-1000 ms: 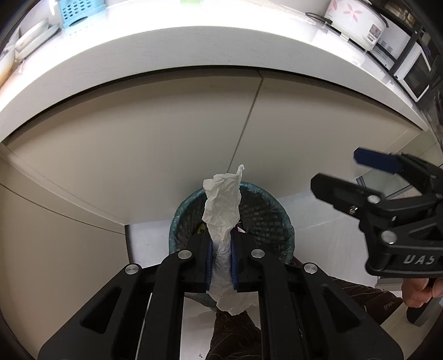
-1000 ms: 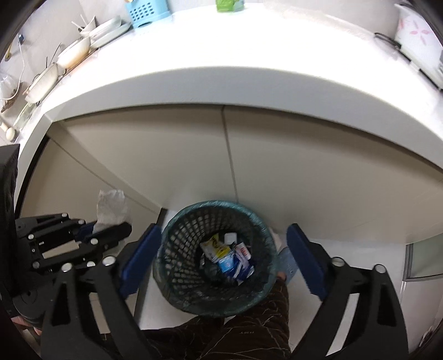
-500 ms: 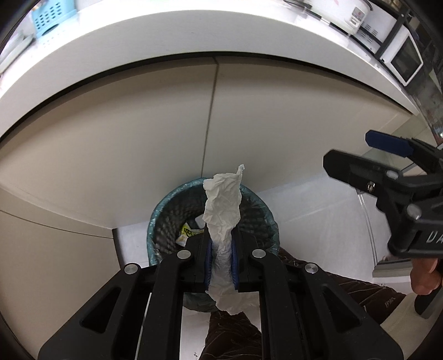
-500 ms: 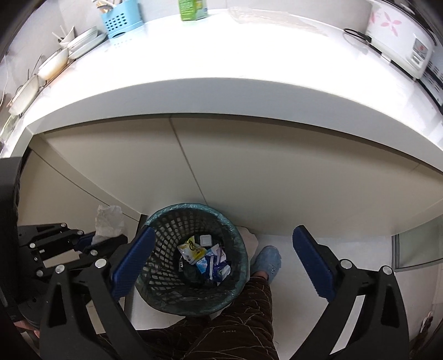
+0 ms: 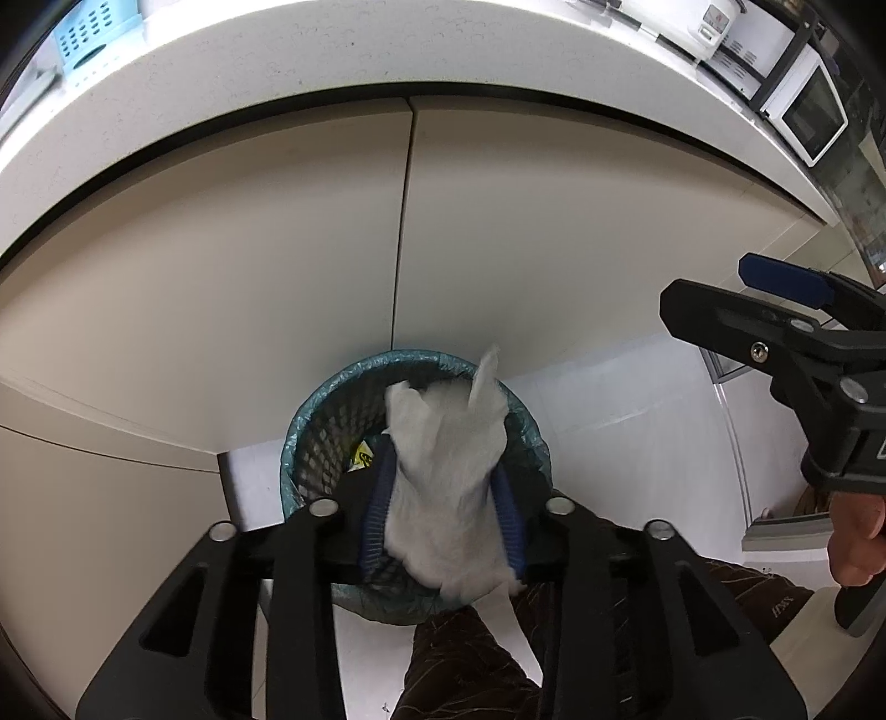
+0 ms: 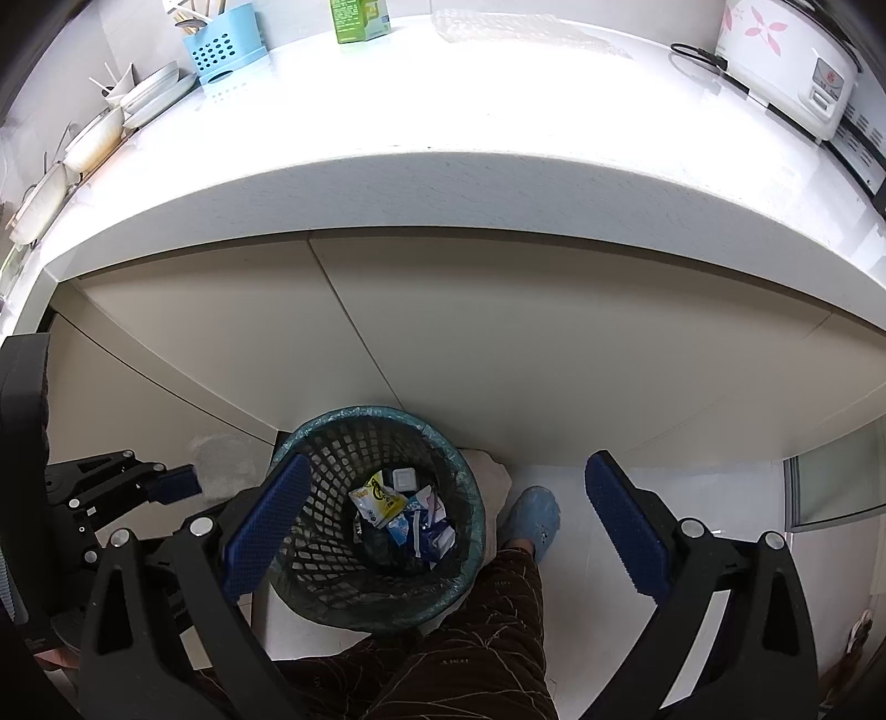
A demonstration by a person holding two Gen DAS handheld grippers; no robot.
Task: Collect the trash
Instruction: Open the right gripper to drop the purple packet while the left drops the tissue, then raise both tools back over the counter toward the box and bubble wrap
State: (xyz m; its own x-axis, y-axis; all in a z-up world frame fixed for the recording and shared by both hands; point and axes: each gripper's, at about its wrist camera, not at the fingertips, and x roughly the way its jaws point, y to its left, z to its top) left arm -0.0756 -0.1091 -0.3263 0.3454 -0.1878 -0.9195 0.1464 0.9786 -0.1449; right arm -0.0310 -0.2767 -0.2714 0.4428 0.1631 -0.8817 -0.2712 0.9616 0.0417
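A crumpled white tissue (image 5: 448, 471) sits between the blue pads of my left gripper (image 5: 443, 462), right over the green mesh bin (image 5: 310, 421). The jaws are opening, and the tissue looks blurred and spread out, loose between them. From the right wrist view the bin (image 6: 354, 415) holds several wrappers (image 6: 404, 509). There the left gripper (image 6: 188, 479) shows at the bin's left with the tissue (image 6: 219, 457) as a pale blur. My right gripper (image 6: 446, 465) stands wide open above the bin with nothing in it. It also shows at the right edge as the right gripper (image 5: 709, 291).
The bin stands on the white floor against beige cabinet doors (image 6: 498, 332) under a white counter (image 6: 443, 138). On the counter are a blue caddy (image 6: 224, 47), a green carton (image 6: 357, 19), dishes and a rice cooker (image 6: 786, 61). A person's trouser leg (image 6: 470, 653) and blue slipper (image 6: 531, 515) are beside the bin.
The left jaws, shut tight on the upright tissue before, have spread, and the tissue has slumped and widened between them. The bin has shifted in both views.
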